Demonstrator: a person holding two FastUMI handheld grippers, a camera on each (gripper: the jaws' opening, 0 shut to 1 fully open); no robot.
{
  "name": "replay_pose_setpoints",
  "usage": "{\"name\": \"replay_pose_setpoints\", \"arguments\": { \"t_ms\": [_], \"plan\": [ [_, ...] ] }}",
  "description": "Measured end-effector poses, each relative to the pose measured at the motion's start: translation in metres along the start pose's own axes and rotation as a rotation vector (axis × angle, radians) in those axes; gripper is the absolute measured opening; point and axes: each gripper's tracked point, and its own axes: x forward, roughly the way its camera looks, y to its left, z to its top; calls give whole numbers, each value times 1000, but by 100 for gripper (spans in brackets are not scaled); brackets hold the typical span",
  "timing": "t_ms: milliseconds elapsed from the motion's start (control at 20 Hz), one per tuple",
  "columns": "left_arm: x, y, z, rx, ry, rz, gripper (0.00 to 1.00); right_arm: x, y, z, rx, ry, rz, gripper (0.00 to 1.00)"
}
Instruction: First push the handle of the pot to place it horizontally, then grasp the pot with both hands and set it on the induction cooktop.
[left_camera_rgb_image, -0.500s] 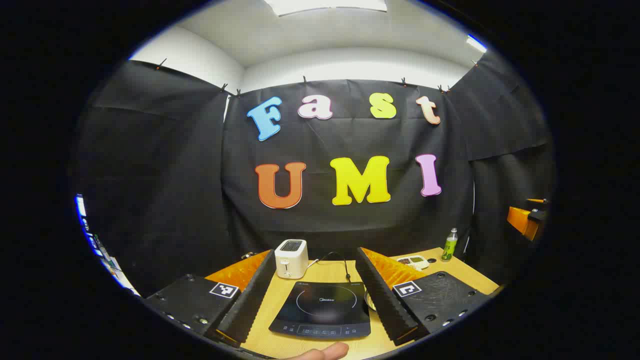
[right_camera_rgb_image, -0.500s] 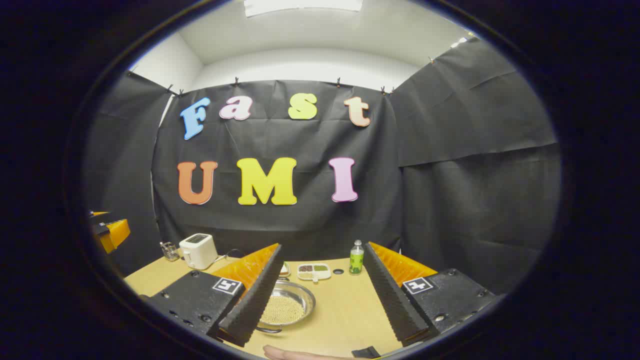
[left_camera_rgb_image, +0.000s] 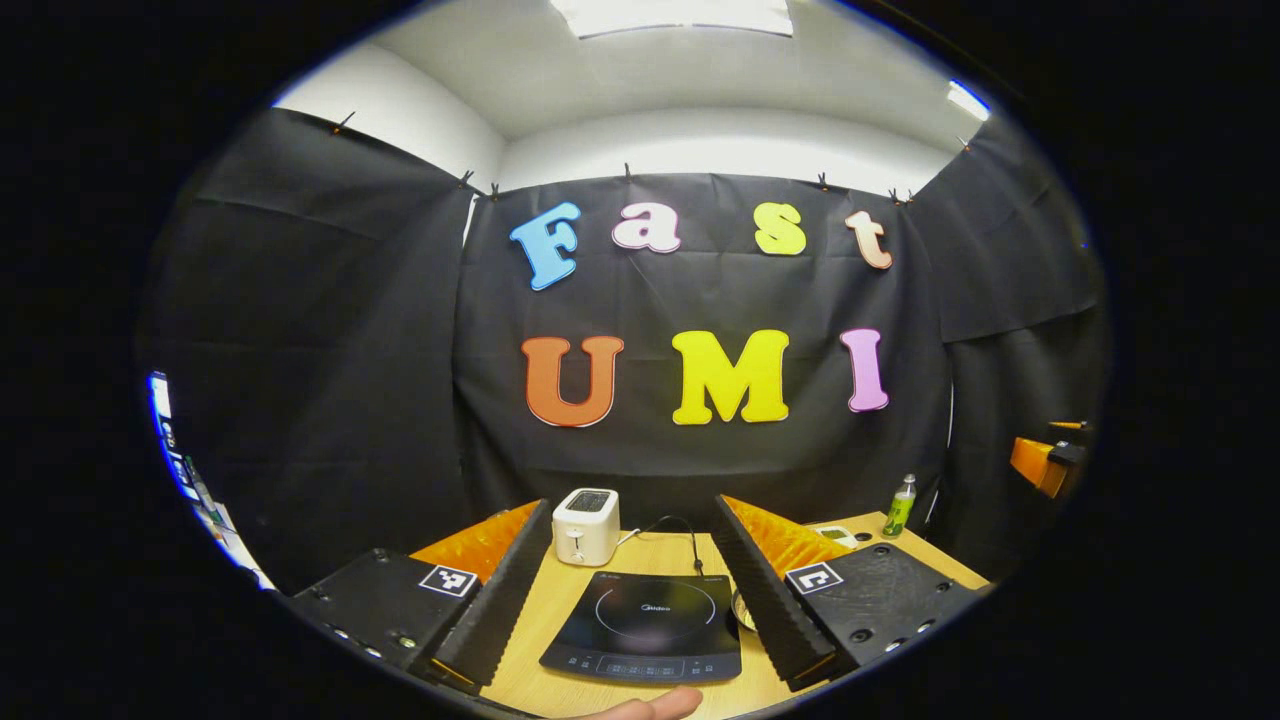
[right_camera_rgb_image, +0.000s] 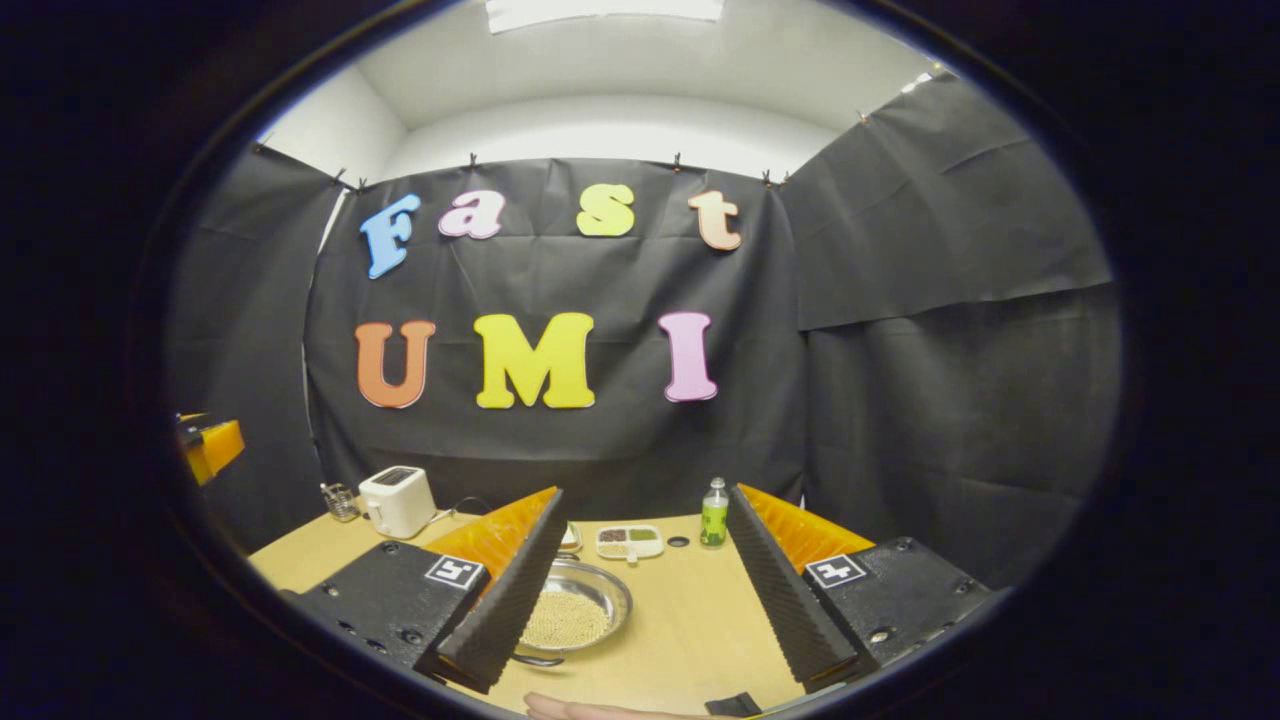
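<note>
Both grippers hover with jaws spread wide, holding nothing: the left gripper (left_camera_rgb_image: 640, 615) above the induction cooktop (left_camera_rgb_image: 645, 640) on the table (left_camera_rgb_image: 540, 670), the right gripper (right_camera_rgb_image: 640, 600) above the table. Beside its left finger sits the pot (right_camera_rgb_image: 575, 612), filled with pale beads.

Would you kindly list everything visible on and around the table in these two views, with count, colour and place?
induction cooktop: one, black, on the table between the left gripper's fingers.
pot: one, silver, holding pale beads, on the table beside the right gripper's left finger.
toaster: one, white, behind the cooktop.
bottle: one, green, at the table's back edge.
divided dish: one, white, left of the bottle.
wire holder: one, metal, left of the toaster.
table: one, light wood.
left gripper: one, open, above the cooktop.
right gripper: one, open, above the table.
fingertip: one, at the bottom edge of the left gripper view.
</note>
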Motion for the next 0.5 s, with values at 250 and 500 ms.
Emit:
{"name": "replay_pose_setpoints", "arguments": {
  "t_ms": [250, 500],
  "plan": [
    [-3, -6, 0, 4, -11, -28, 96, -4, 0, -1, 4, -6, 13, 99],
    [-10, -14, -1, -10, -18, -47, 96, -3, 4, 0, -29, -4, 27, 99]
  ]
}}
